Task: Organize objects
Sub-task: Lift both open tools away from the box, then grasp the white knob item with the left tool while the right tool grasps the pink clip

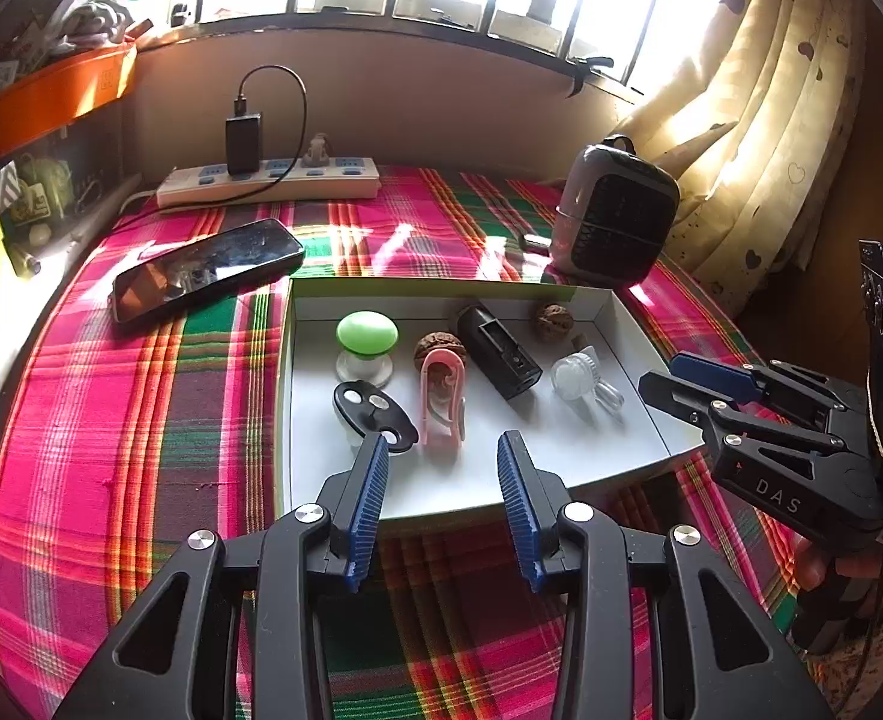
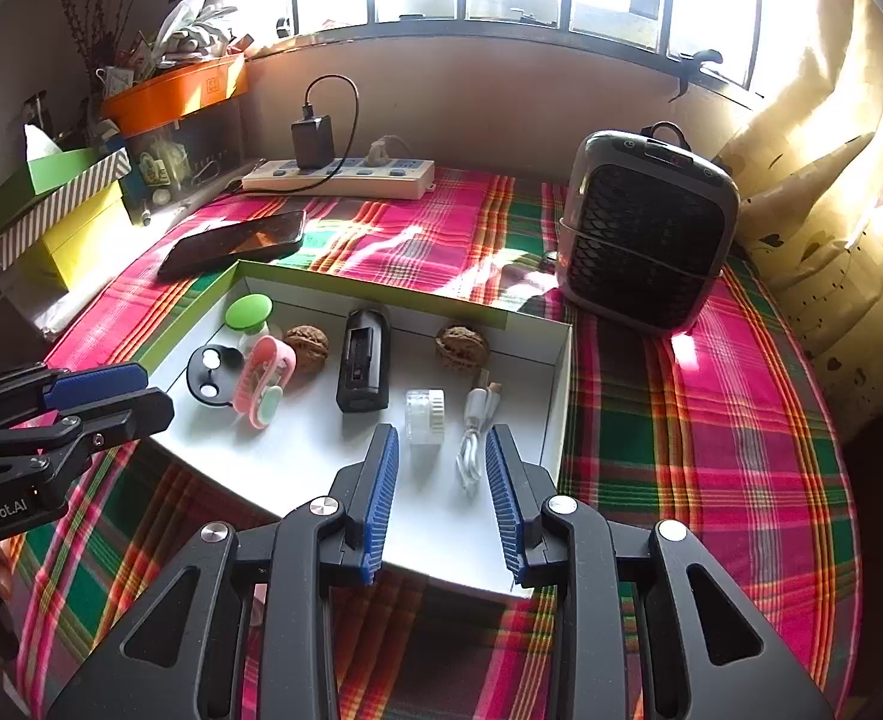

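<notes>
Both the left gripper (image 1: 444, 450) and the right gripper (image 2: 441, 444) hang above the near edge of the white tray (image 1: 567, 468), jaws parted with nothing between them. The tray sits on the plaid-covered table (image 1: 141, 420), and the things to be sorted already lie inside it.

My reading is that the tray looks filled and the hands are choosing whether anything is left to fetch. To do that well, check outside the tray first: the smartphone (image 1: 207, 267) lies at 10 o'clock from it, just off its far-left corner. If it belongs in, take it across its narrow width with the jaws level, since a flat, slick slab can slip from a tilted grip. Keep the other gripper off the tray rim so the light box does not slide.

Counted in the tray:
- two walnuts (image 2: 462, 347), one mid-row, one at 1 o'clock
- one green-capped knob (image 1: 367, 333)
- one black disc with pale spots (image 1: 375, 411)
- one pink clip (image 1: 443, 402)
- one black rectangular case (image 1: 501, 354)
- one clear ribbed cap (image 2: 424, 414)
- one coiled white cable (image 2: 476, 438)

Outside it: one power strip (image 1: 267, 183), one small heater (image 2: 645, 228).
</notes>
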{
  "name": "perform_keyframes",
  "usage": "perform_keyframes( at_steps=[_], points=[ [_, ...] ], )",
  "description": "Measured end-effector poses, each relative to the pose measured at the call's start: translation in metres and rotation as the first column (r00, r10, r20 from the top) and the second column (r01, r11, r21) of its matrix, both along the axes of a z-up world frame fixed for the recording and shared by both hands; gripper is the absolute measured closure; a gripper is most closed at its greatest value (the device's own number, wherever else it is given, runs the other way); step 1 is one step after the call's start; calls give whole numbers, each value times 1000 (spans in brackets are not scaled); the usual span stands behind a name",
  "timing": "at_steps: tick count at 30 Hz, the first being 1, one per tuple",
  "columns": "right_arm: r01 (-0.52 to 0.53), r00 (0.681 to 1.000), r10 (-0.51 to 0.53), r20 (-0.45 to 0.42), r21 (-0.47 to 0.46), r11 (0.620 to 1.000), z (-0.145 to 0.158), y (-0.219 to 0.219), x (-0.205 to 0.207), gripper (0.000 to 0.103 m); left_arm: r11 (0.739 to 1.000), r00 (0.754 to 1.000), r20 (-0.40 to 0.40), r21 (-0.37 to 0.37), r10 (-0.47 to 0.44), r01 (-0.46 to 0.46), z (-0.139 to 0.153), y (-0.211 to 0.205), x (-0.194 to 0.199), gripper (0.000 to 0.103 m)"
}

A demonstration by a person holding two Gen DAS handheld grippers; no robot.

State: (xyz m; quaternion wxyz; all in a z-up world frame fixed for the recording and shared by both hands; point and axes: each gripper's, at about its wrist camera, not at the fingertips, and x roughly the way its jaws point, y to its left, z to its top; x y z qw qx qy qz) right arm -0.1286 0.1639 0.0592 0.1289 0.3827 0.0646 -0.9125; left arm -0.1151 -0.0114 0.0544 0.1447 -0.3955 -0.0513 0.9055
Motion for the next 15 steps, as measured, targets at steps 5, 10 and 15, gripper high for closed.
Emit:
perform_keyframes(
  at_steps=[5, 10, 15],
  points=[
    [1, 1000, -1, -15, -3, 1000, -1, 2, 12, 66, 1000, 1000, 2, 18, -2, 2, -1, -2, 13, 67],
    [-2, 1000, 2, -8, -30, 1000, -6, 5, 27, 66, 999, 1000, 28, 40, 8, -9, -8, -5, 21, 67],
    [-1, 1000, 1, -11, -32, 999, -10, 7, 40, 66, 998, 999, 46, 61, 0, -3, -13, -4, 29, 67]
  ],
)
